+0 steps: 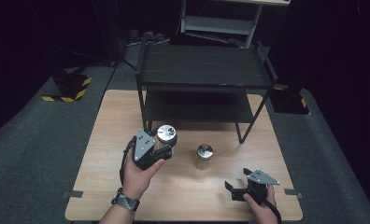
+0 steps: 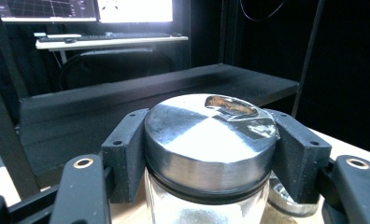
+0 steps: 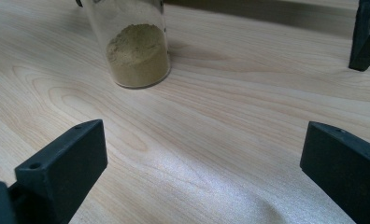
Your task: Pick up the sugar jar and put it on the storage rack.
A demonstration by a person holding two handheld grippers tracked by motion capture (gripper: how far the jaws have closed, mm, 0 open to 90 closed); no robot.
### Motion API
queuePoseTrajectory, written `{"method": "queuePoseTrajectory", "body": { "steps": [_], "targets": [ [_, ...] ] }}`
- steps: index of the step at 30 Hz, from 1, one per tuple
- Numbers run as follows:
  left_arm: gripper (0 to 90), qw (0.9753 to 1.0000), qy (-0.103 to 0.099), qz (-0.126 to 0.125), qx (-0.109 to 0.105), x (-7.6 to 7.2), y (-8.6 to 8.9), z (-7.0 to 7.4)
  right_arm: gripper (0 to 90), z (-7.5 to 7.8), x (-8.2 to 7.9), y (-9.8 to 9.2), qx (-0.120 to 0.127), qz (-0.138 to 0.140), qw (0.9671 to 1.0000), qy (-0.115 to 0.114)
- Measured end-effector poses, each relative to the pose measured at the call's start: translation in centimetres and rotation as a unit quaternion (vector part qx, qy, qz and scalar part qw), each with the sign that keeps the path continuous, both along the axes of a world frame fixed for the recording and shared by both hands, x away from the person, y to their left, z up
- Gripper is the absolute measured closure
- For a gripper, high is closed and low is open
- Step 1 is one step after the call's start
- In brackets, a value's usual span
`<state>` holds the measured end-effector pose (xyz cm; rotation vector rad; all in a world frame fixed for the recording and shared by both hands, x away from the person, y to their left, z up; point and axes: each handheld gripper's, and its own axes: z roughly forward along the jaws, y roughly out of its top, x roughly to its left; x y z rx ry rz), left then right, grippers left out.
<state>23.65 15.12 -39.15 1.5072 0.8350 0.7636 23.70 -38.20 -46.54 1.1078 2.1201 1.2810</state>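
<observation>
My left gripper (image 1: pixel 163 148) is shut on a glass jar with a brushed metal lid (image 1: pixel 166 134), held just above the table in front of the black shelf rack (image 1: pixel 204 70). In the left gripper view both jaws clamp the lid (image 2: pixel 211 140) of that jar from the sides. A second jar with a metal lid (image 1: pixel 204 155) stands on the table near the middle. In the right gripper view it (image 3: pixel 137 51) holds tan powder. My right gripper (image 1: pixel 237 189) rests low near the table's front right, open, with bare wood between its jaws (image 3: pixel 197 172).
The wooden table (image 1: pixel 103 140) carries the two-tier black rack at its back half. One rack leg (image 1: pixel 240 138) stands right of the standing jar. A white shelf unit (image 1: pixel 220 23) stands behind the table. Black-and-yellow striped blocks (image 1: pixel 68 91) lie on the floor at left.
</observation>
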Motion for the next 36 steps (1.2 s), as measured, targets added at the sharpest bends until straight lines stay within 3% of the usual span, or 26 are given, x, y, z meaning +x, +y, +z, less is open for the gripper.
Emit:
{"method": "queuePoseTrajectory", "body": {
  "steps": [19,30,36],
  "targets": [
    [34.9,0.9998,-0.021,0.003,-0.002,-0.1,0.0,3.7,0.8,0.3,0.1,-0.1,-0.015,-0.002,0.9999,0.005],
    [34.9,0.9995,-0.032,0.007,-0.005,0.2,0.2,5.6,0.8,0.9,0.3,0.5,-0.044,-0.012,0.9988,0.018],
    [34.9,0.9993,-0.037,0.008,0.000,0.4,0.2,6.8,0.9,0.9,0.3,0.5,-0.042,-0.013,0.9988,0.021]
  ]
}}
